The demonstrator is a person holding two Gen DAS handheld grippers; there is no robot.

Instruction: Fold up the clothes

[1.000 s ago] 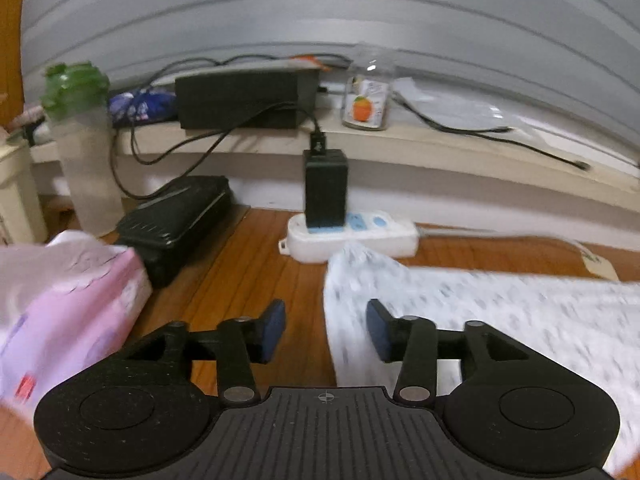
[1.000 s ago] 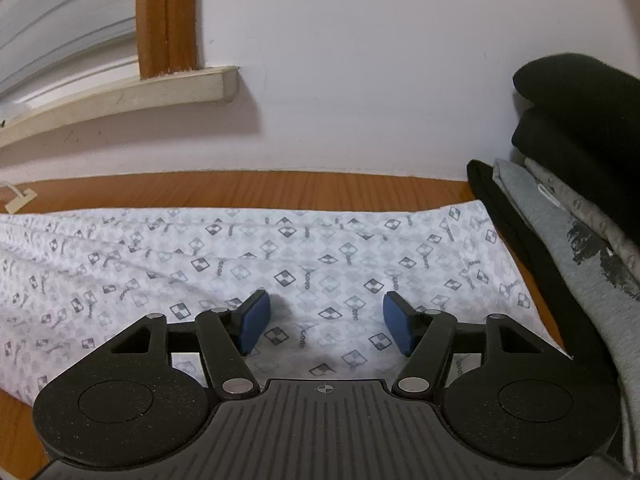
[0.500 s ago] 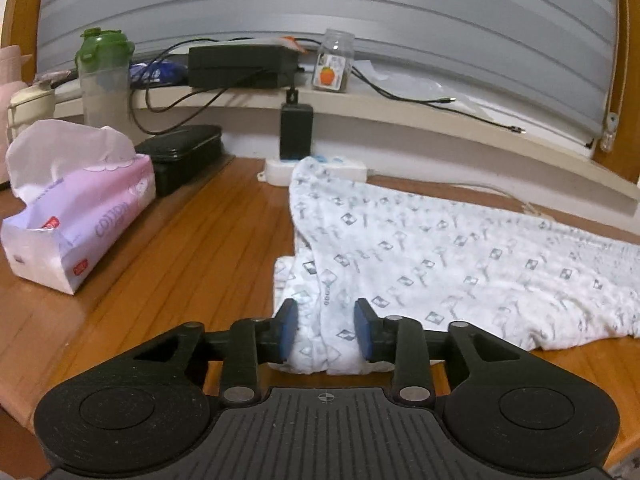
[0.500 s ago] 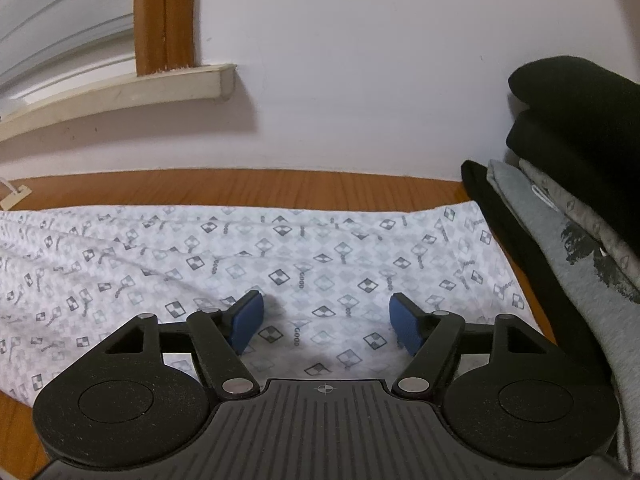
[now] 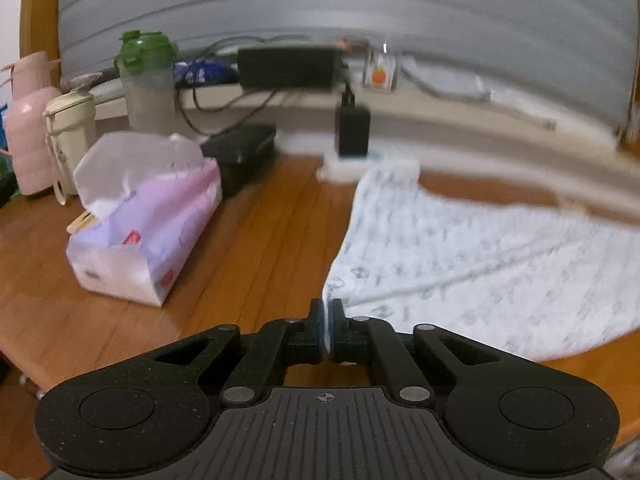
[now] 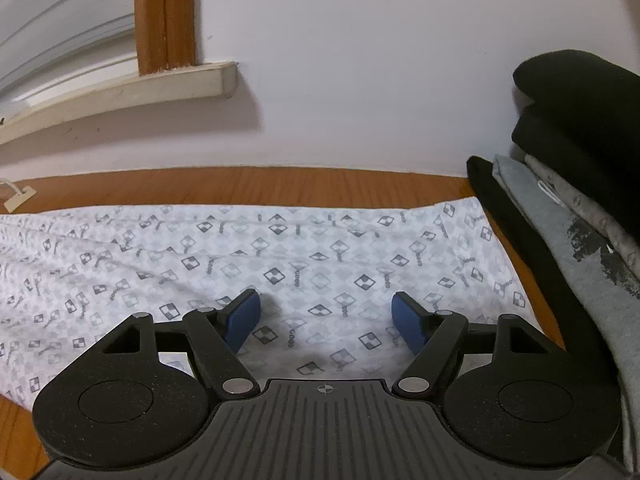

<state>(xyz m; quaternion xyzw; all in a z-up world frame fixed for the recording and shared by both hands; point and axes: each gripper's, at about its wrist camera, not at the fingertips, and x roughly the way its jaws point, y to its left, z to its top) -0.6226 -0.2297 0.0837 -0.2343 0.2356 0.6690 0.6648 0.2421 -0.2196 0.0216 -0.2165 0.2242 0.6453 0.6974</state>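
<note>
The patterned white garment (image 6: 280, 248) lies spread across the wooden counter (image 5: 260, 232), its right end near a stack of folded dark and grey clothes (image 6: 580, 200). The left claw (image 5: 327, 328) is clamped tight on the garment's near left corner, cloth pinched between its pads. The right claw (image 6: 326, 316) sits low over the right end, its pads wide apart with fabric lying between them, gripping nothing. This looks like taking hold for a fold: the right claw would need to close on the cloth under it before both ends can be carried over together. A tissue pack (image 5: 148, 236) stands just left of the garment.
</note>
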